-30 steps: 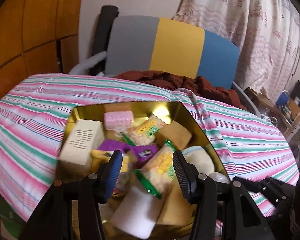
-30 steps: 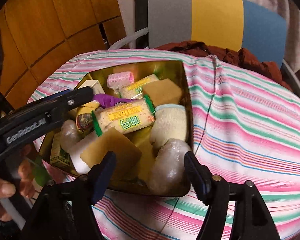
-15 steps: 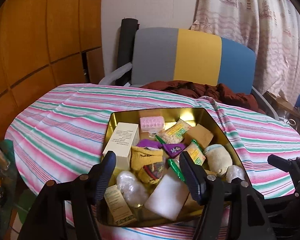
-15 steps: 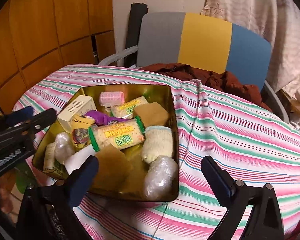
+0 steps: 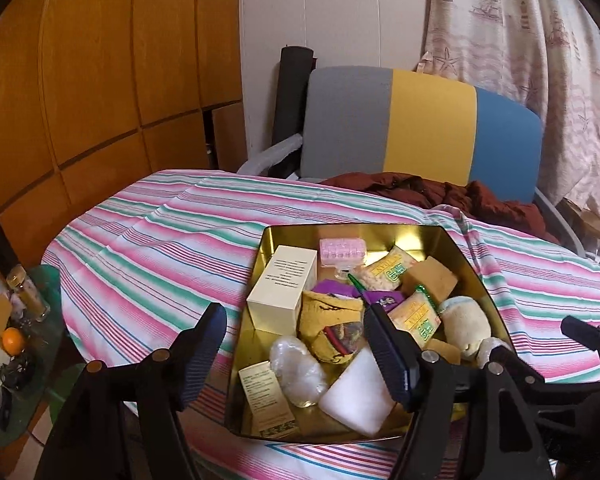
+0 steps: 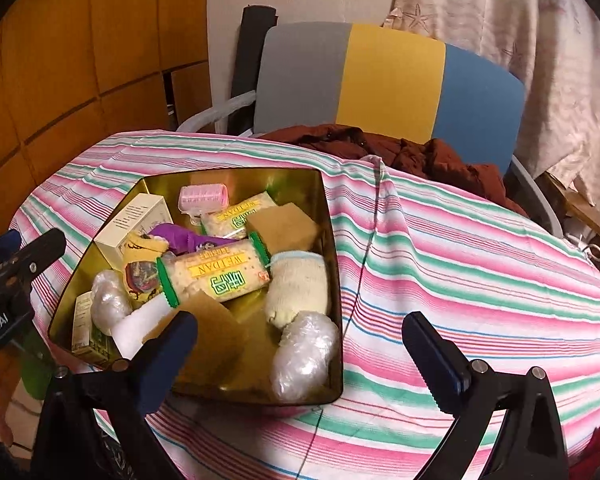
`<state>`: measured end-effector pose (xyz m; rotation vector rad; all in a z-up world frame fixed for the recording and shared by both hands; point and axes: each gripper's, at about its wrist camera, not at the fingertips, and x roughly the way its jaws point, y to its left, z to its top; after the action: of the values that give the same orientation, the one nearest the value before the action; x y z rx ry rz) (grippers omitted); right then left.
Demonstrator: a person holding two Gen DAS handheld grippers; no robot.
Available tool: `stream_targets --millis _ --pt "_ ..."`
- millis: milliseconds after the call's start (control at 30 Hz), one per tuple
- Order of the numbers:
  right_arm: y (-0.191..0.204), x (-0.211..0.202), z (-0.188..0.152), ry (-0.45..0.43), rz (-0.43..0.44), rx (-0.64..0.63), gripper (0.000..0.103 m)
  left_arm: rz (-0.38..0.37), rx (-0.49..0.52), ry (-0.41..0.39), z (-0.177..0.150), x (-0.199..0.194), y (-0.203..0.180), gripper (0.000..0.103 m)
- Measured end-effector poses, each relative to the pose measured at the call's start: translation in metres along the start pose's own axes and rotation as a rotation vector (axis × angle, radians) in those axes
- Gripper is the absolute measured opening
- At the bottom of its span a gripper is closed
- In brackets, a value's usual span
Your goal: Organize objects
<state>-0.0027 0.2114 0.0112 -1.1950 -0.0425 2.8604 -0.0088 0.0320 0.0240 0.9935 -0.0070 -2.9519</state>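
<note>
A round bench [image 5: 148, 240] draped in a pink, green and white striped cloth fills the foreground, and behind it stands a chair [image 5: 420, 120] whose backrest is split into grey, yellow and blue panels, with a rust-brown garment [image 5: 440, 196] heaped on its seat. Warm orange wood panelling [image 5: 100, 80] covers the left wall, meeting a plain cream wall [image 5: 332, 8] where a dark rolled tube [image 5: 292, 100] leans. On the right hangs a pale curtain [image 5: 540, 32] printed with starfish and lighthouses.
</note>
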Motion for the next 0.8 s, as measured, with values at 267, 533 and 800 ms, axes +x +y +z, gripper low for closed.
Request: stream_targets --millis 267,533,800 --pt "0.004 -0.002 -0.005 -0.005 0.021 0.026 0.103 -0.011 -0.031 -0.069 -0.001 -0.014 0.016 0.070" --pt "0.004 -0.006 -0.007 -0.016 0.030 0.036 0.103 -0.038 -0.055 -0.036 -0.006 -0.012 0.025 0.054" --pt "0.006 -0.006 -0.007 -0.019 0.027 0.037 0.103 -0.041 -0.045 -0.094 -0.006 -0.019 0.023 0.044"
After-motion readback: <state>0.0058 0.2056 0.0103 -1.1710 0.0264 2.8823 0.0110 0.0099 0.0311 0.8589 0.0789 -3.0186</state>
